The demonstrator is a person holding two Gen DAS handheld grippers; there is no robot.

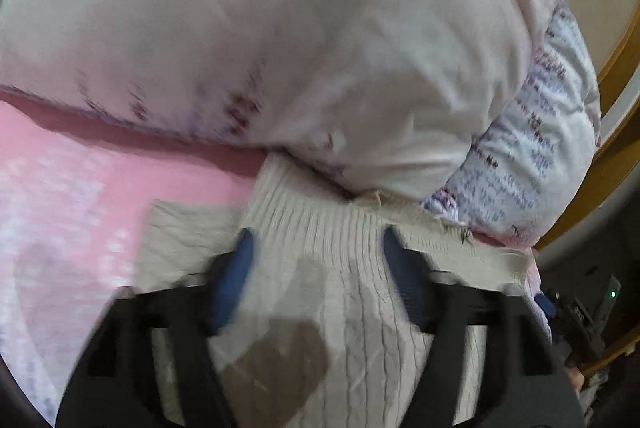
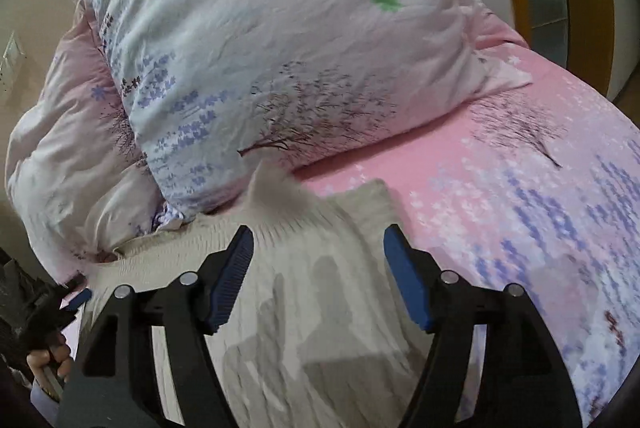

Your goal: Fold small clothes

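Observation:
A small cream cable-knit sweater lies flat on the pink bed sheet, its ribbed end near the pillow. My left gripper is open just above it, blue pads on either side of the ribbed part. In the right wrist view the same sweater lies below my right gripper, which is also open and empty. The tip of the left gripper shows at the sweater's left edge in the right wrist view.
A big white and lilac pillow lies just beyond the sweater, with a second pillow to its left. The pink floral sheet stretches to the right. A wooden bed frame runs along the right in the left wrist view.

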